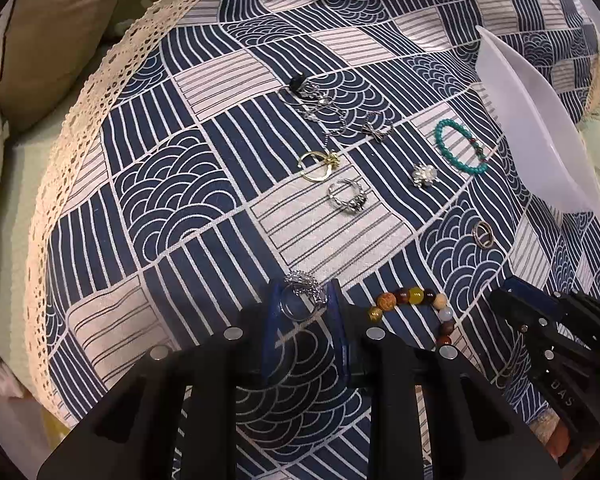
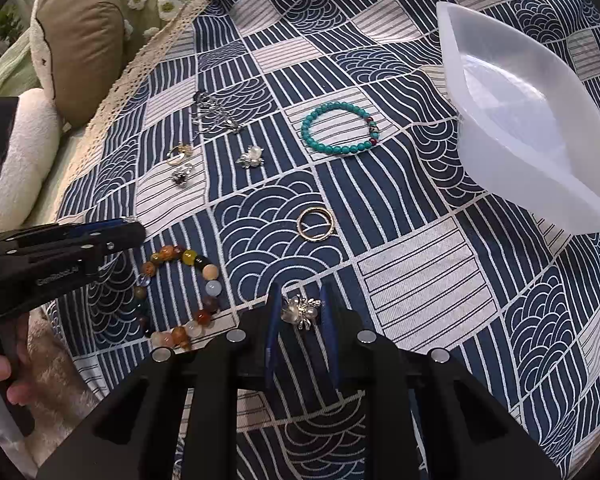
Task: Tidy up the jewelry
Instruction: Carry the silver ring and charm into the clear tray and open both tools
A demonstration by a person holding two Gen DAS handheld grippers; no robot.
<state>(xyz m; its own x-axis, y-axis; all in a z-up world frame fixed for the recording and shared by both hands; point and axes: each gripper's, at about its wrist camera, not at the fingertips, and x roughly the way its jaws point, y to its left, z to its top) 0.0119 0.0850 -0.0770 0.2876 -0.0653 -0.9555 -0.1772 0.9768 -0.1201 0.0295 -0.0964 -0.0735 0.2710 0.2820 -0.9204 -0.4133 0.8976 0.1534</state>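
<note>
A: Left claw is pointing steeply down at the cloth, fingers nearly together, pads pressing both sides of a silver ring. The ring is sitting between the blue fingertips.

B: Right claw is doing the same, closing narrow on a silver charm; both pads are touching it. Whether either piece is clearing the cloth, cannot tell.

A: Mixed-bead bracelet is lying just beside the left claw, between the two claws.

B: Gold hoop is lying ahead of the right claw. Teal bracelet is sitting farther out, near the white tray.

A: The tray is standing at the cloth's right edge. Farther out, a gold ring, a second silver ring, a pearl charm and a chain tangle are lying apart on the cloth.

B: A hand is gripping the left handle.
</note>
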